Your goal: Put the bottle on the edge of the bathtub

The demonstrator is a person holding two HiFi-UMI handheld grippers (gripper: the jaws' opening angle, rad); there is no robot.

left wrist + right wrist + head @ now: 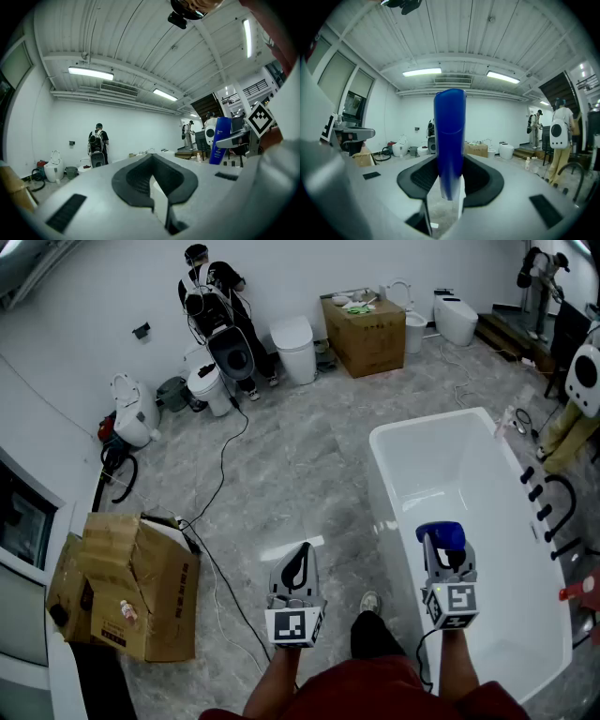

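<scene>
A blue bottle (441, 536) stands upright between the jaws of my right gripper (442, 554), which is shut on it. In the right gripper view the bottle (450, 140) fills the middle and rises above the pads. The gripper hangs over the near left part of the white bathtub (380, 484), just inside its left rim. My left gripper (298, 563) is shut and holds nothing, over the grey floor left of the tub. From the left gripper view the bottle (220, 139) shows at the right.
Black tap fittings (561, 504) stand on the tub's right rim. An open cardboard box (141, 587) sits at the left and another box (364, 334) at the back. Toilets (296, 348) and a person (216, 296) are along the far wall. A black cable (220, 484) crosses the floor.
</scene>
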